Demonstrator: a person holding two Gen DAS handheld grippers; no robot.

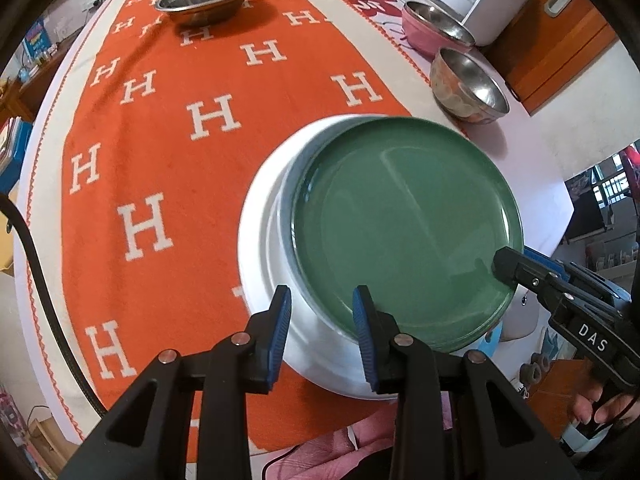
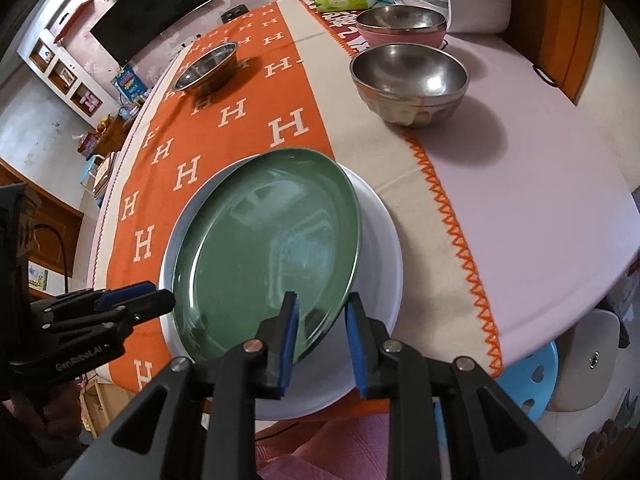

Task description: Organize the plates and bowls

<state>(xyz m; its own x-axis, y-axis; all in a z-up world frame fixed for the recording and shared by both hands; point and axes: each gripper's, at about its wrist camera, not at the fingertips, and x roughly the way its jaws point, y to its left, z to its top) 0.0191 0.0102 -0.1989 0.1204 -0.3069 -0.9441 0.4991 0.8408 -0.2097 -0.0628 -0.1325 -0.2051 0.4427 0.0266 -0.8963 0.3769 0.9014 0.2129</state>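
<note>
Jaws of left gripper [image 1: 322,312] and right gripper [image 2: 322,318] stood apart, each straddling near rim of green plate [image 1: 404,236], pads clear. Plate sat tilted on white plate [image 2: 384,240], orange cloth [image 1: 168,136] beneath.

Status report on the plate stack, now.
Left hand-held gripper and right hand-held gripper open, straddling green plate rim. Green plate atop white plate. Three steel bowls stand clear.
</note>
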